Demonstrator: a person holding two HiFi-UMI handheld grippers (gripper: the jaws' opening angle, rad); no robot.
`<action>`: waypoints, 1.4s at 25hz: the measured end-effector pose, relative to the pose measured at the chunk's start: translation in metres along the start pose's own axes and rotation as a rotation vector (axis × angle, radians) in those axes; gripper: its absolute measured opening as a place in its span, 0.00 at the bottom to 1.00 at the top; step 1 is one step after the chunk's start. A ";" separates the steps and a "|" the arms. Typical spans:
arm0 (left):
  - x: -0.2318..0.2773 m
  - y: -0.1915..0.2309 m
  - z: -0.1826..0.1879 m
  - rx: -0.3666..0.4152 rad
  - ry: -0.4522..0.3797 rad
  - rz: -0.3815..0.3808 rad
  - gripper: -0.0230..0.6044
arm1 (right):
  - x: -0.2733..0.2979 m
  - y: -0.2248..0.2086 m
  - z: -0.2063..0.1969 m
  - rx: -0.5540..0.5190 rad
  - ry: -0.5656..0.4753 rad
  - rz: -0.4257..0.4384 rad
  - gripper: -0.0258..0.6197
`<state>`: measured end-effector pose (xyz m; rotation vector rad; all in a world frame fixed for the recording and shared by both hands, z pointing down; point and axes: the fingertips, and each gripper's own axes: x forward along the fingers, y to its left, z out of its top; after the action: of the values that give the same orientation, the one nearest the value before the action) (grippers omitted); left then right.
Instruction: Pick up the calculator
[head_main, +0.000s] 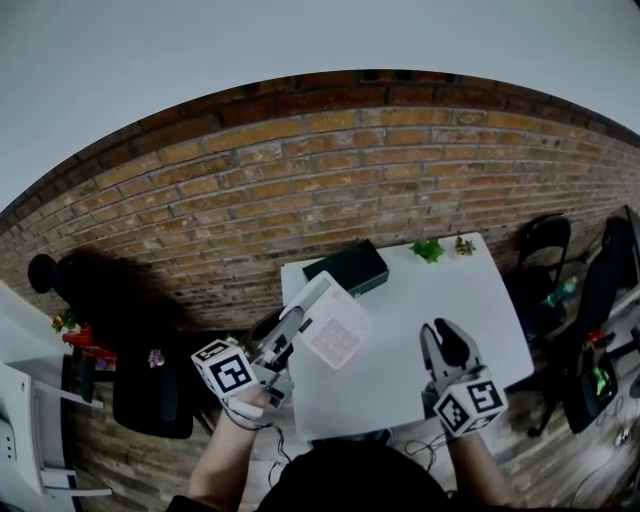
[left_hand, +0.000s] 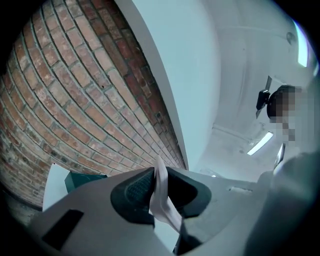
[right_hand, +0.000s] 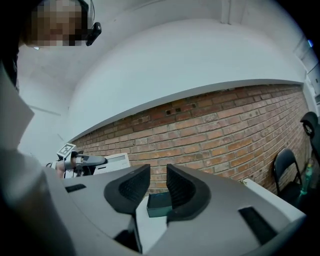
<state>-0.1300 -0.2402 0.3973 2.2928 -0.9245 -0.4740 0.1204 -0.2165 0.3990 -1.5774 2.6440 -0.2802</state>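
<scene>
Calculator (head_main: 333, 330) is up off the white table (head_main: 470, 300), clamped by one thin edge in your left tongs (head_main: 298, 318) and hanging tilted above the table's left side. Your right tongs (head_main: 441, 335) stand apart with nothing between them, hovering over the table's near right part. The pick-up looks done to me. All that's left is a firm hold on that edge so it doesn't slip.

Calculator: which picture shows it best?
The head view: the calculator shows its whole keypad, held by the left tool. The left gripper view shows only its thin edge; the right gripper view, a small far bit.
</scene>
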 end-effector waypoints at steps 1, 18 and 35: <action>0.000 -0.003 0.003 0.003 -0.004 -0.005 0.13 | 0.001 0.001 0.002 -0.015 0.001 -0.001 0.21; 0.007 -0.011 0.018 -0.025 -0.043 -0.056 0.13 | 0.016 -0.003 0.006 -0.042 -0.009 0.015 0.24; 0.012 -0.010 0.017 -0.037 -0.038 -0.065 0.13 | 0.020 -0.008 0.004 -0.042 -0.008 0.015 0.21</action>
<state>-0.1257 -0.2505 0.3765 2.2928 -0.8540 -0.5606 0.1179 -0.2381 0.3974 -1.5666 2.6715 -0.2195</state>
